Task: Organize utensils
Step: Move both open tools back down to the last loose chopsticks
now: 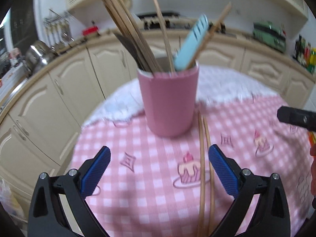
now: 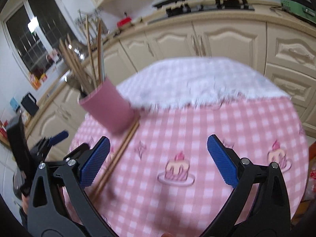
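Note:
A pink cup (image 1: 168,100) stands on the pink checked tablecloth (image 1: 138,197). It holds several wooden chopsticks (image 1: 126,29), a dark utensil and a light blue utensil (image 1: 192,45). A pair of wooden chopsticks (image 1: 205,177) lies on the cloth just in front of the cup, near my left gripper's right finger. My left gripper (image 1: 159,170) is open and empty above the cloth. In the right wrist view the cup (image 2: 107,108) is at the left, with the loose chopsticks (image 2: 118,154) beside my right gripper's left finger. My right gripper (image 2: 158,161) is open and empty.
Cream kitchen cabinets (image 1: 59,98) and a countertop with a metal pot (image 1: 37,56) run behind the table. A white fluffy cloth (image 2: 197,83) covers the table's far part. The other gripper shows at the right edge of the left view (image 1: 296,118) and at the left edge of the right view (image 2: 39,150).

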Demonstrator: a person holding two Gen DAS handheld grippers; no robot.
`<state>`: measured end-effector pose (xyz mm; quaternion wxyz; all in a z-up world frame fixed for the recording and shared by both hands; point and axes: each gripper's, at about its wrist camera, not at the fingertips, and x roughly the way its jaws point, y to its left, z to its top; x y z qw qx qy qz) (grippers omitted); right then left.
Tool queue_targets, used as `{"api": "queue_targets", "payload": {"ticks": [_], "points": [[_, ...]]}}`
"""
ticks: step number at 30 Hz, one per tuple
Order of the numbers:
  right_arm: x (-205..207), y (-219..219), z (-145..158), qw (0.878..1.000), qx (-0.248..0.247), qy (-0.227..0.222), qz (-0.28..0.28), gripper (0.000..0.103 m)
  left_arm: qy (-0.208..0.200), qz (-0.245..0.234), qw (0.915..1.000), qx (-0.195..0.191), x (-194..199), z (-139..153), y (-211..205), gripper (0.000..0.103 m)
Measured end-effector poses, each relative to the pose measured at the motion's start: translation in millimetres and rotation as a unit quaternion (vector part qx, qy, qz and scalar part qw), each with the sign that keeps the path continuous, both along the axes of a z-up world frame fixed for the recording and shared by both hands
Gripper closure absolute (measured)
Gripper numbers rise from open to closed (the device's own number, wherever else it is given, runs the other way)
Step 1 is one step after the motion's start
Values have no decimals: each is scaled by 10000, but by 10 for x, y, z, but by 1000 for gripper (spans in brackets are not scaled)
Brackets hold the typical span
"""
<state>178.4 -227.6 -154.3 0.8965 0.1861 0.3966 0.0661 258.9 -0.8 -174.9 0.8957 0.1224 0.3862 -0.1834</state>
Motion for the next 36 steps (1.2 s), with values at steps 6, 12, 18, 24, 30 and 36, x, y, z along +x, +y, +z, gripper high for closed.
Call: {"api": "queue_targets", "payload": {"ticks": [6, 12, 18, 24, 30, 36], "points": [[-96, 112, -166, 9995, -84, 250, 189, 6, 756, -401, 9958, 313, 131, -314, -127, 6], [-101, 101, -223, 9988, -175, 435, 138, 6, 867, -585, 9934, 466, 173, -402, -208, 6], [-138, 491, -324, 9945, -328, 596, 792, 6, 1179, -858, 9886, 387, 346, -437, -217, 8], [-198, 966, -366, 9891, -706, 590, 1146, 6, 1180, -982, 9871, 460, 428, -438, -183, 8], [-198, 1257, -465, 9815, -1566, 503, 980, 6, 1182, -949, 9876, 395, 460, -437, -110, 8], [-243, 1159, -484, 9741, -1911, 540, 1078, 7, 1120, -928, 9884, 440, 440, -432, -107, 8]]}}
